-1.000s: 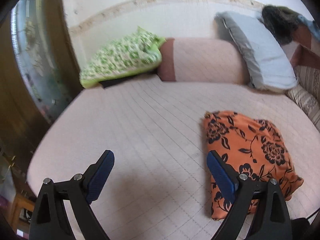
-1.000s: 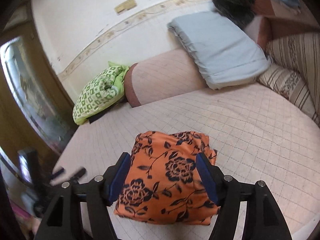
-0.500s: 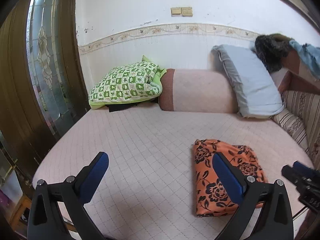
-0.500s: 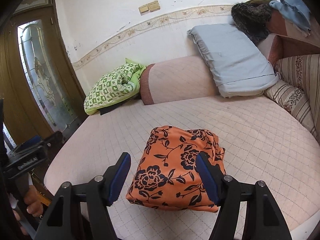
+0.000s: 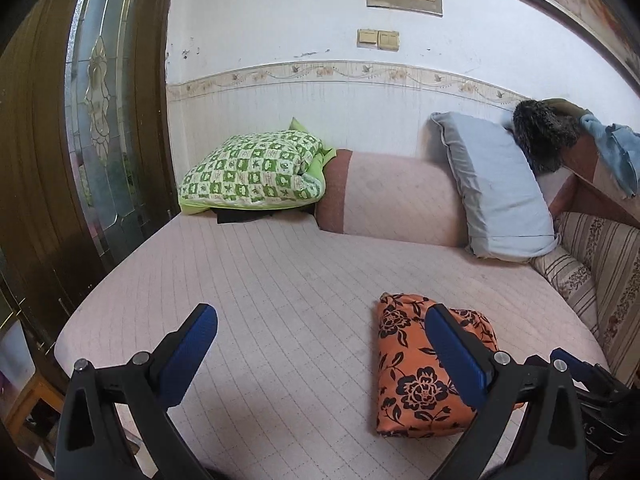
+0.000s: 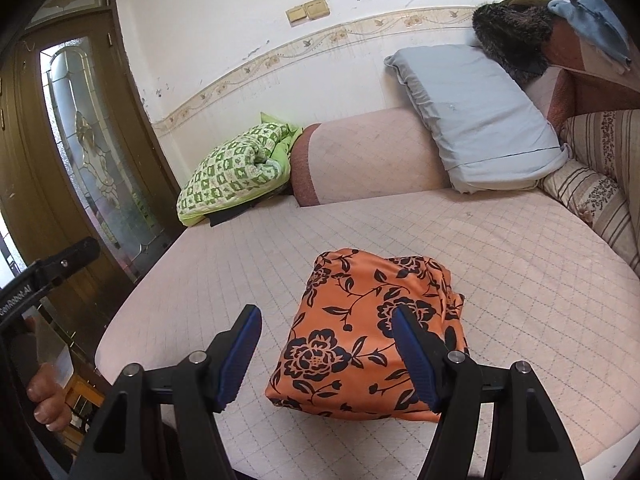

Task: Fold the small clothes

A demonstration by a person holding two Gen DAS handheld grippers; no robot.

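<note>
A folded orange garment with black flowers (image 5: pixel 412 364) lies near the front edge of the pink quilted bed (image 5: pixel 280 280); it also shows in the right wrist view (image 6: pixel 368 336). My left gripper (image 5: pixel 320 348) is open and empty, held above the bed to the left of the garment. My right gripper (image 6: pixel 328 352) is open and empty, held above the bed's front edge, just short of the garment. Neither gripper touches the cloth.
A green patterned pillow (image 5: pixel 252 176), a pink bolster (image 5: pixel 396 196) and a grey pillow (image 5: pixel 496 192) line the back. A striped cushion (image 5: pixel 576 280) lies at the right. A wooden glass-panelled door (image 5: pixel 96 112) stands at the left.
Both grippers have pulled back and up from the bed, so the garment looks smaller and farther. The garment has not moved.
</note>
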